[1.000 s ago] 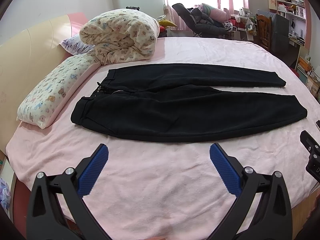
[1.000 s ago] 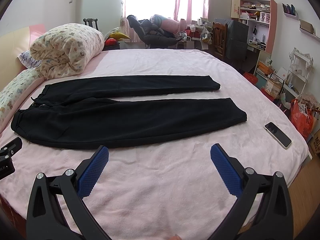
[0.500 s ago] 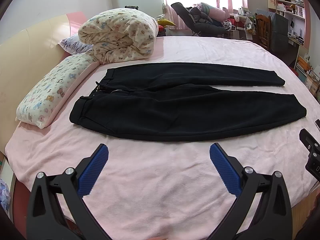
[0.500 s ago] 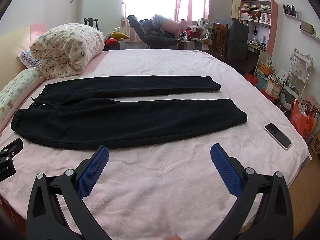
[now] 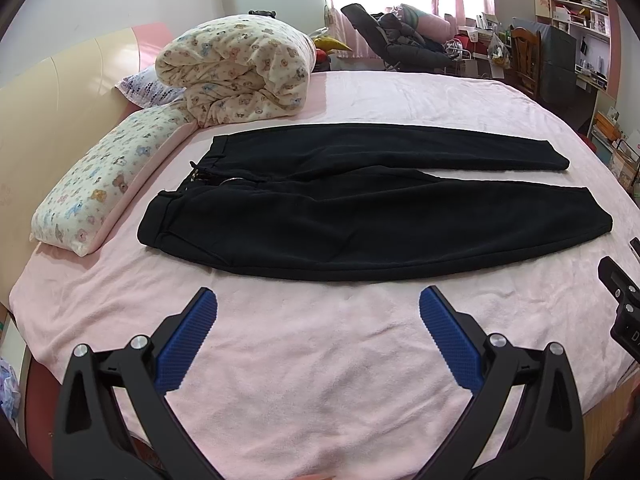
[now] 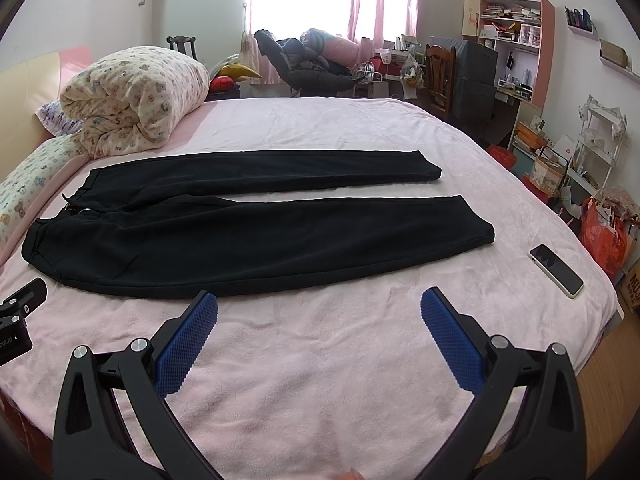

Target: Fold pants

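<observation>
Black pants (image 5: 360,216) lie flat on a pink bed (image 5: 320,360), waistband to the left, both legs stretched to the right and a little apart. They also show in the right wrist view (image 6: 248,240). My left gripper (image 5: 318,320) is open and empty, over the bedspread just short of the near leg's edge. My right gripper (image 6: 319,320) is open and empty, over the bedspread in front of the near leg. The right gripper's body shows at the right edge of the left wrist view (image 5: 622,304).
A rolled floral quilt (image 5: 236,72) and a long pillow (image 5: 100,184) lie at the bed's head, left of the waistband. A phone (image 6: 556,270) lies on the bed right of the leg cuffs. Chairs, desk and shelves (image 6: 508,48) stand beyond the bed.
Both grippers have crept slightly forward toward the pants. Both stay open. The pants have not moved.
</observation>
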`<state>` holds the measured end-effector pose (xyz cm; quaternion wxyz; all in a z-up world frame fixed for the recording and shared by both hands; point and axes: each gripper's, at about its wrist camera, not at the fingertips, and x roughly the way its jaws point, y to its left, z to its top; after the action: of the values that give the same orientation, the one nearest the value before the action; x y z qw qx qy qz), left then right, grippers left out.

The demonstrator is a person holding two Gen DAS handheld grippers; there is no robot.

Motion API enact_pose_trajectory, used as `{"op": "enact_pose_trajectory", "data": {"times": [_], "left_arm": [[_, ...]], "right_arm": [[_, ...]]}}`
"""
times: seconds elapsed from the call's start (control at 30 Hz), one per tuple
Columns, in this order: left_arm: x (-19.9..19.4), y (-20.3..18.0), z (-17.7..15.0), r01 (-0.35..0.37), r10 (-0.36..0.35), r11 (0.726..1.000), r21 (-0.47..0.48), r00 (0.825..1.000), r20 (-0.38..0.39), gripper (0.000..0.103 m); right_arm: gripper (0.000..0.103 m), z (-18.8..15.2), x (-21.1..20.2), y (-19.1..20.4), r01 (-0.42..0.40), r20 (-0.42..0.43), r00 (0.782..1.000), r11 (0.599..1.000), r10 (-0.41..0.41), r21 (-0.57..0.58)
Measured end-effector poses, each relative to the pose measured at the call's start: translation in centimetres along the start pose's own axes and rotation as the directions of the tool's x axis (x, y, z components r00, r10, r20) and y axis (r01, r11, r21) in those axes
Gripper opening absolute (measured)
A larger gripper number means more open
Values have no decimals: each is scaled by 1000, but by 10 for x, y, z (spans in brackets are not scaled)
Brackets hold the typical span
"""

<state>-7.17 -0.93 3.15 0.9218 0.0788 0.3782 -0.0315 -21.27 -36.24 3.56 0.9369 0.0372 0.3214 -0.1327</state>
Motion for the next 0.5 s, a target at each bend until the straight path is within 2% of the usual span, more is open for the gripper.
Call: {"op": "enact_pose_trajectory", "data": {"times": [0.5], "left_arm": [[1, -1, -2, 1, -1, 1000, 0, 1000, -3, 101]], "right_arm": [[102, 0, 1, 0, 0, -2, 1000, 1000, 0, 4]]}}
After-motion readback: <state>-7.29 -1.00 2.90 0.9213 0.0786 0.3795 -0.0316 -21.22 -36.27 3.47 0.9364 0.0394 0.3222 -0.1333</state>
